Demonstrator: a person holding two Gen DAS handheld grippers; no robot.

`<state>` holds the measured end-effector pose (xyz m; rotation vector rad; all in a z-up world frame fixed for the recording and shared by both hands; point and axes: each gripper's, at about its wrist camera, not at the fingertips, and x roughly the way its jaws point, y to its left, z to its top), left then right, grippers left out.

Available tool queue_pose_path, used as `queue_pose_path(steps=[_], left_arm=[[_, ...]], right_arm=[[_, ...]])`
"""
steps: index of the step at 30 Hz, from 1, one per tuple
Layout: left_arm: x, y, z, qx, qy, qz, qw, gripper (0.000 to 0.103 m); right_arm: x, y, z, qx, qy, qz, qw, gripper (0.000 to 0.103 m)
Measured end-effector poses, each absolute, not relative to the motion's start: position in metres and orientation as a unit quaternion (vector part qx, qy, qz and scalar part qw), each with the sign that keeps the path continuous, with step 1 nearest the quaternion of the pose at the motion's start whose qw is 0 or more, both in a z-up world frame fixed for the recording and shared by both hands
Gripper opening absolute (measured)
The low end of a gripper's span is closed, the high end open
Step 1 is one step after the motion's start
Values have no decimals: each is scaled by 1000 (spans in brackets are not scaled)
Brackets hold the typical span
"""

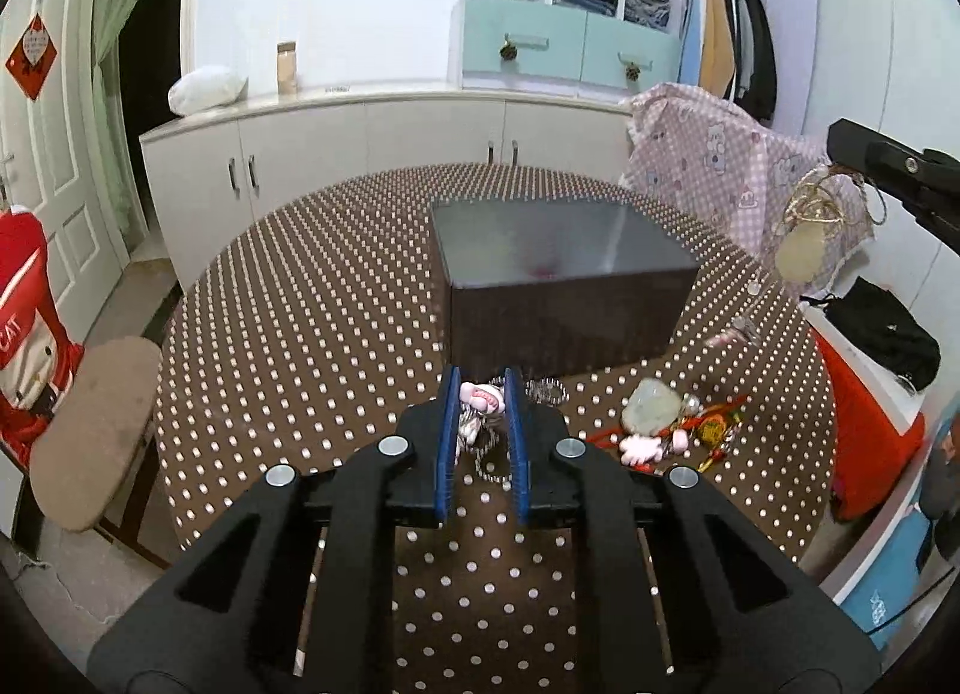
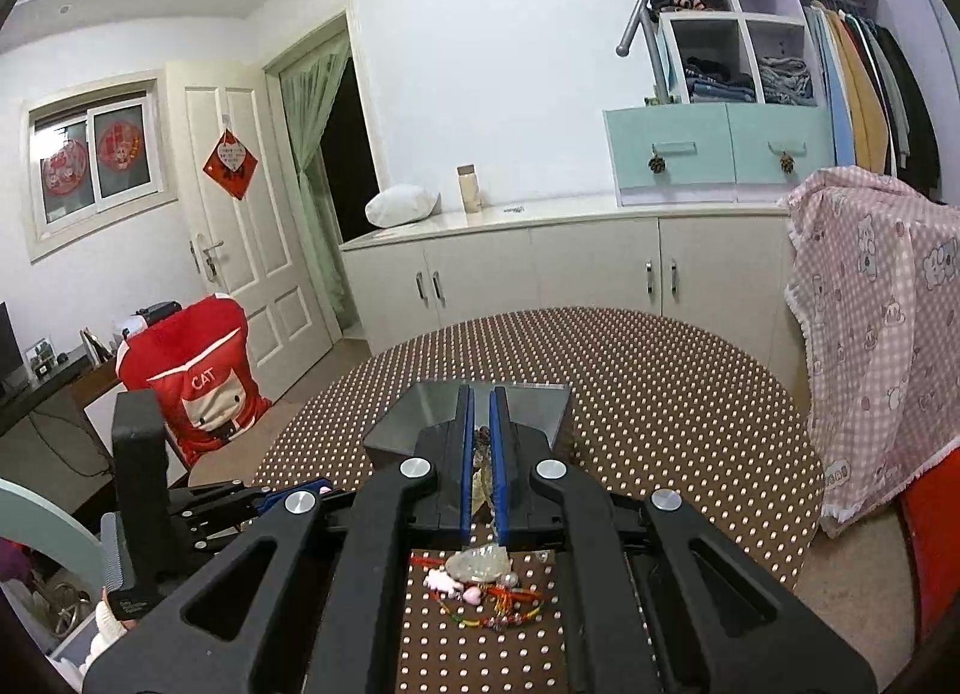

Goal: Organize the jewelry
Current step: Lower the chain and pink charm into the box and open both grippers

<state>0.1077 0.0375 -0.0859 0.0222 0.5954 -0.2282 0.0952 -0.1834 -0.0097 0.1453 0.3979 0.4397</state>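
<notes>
An open dark grey box (image 1: 558,268) stands on the round brown polka-dot table (image 1: 312,304); it also shows in the right wrist view (image 2: 432,406). My left gripper (image 1: 480,388) is shut on a pink charm with a silver chain (image 1: 480,400), low over the table just in front of the box. My right gripper (image 2: 480,406) is shut on a gold chain necklace with a pale pendant (image 2: 483,484), held high in the air; the necklace hangs at the right in the left wrist view (image 1: 804,244). A pile of jewelry (image 1: 666,424) lies on the table right of my left gripper.
A chair draped with a pink checked cloth (image 1: 720,166) stands behind the table at right. A stool (image 1: 90,430) and a red "CAT" chair cover (image 2: 198,388) are at left. White cabinets (image 1: 372,154) run along the far wall.
</notes>
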Motion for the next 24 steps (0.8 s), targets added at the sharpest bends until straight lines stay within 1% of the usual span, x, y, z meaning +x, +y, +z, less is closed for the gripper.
queue_pose_path(steps=[14,24], left_arm=[[105,35,-50,26,243,-120,962,15],[119,28,-25,27,209,-128,969,15]], right_arm=[[102,-183,5,68,177,223,956,4],[117,-178,25,72,161,232,956,4]])
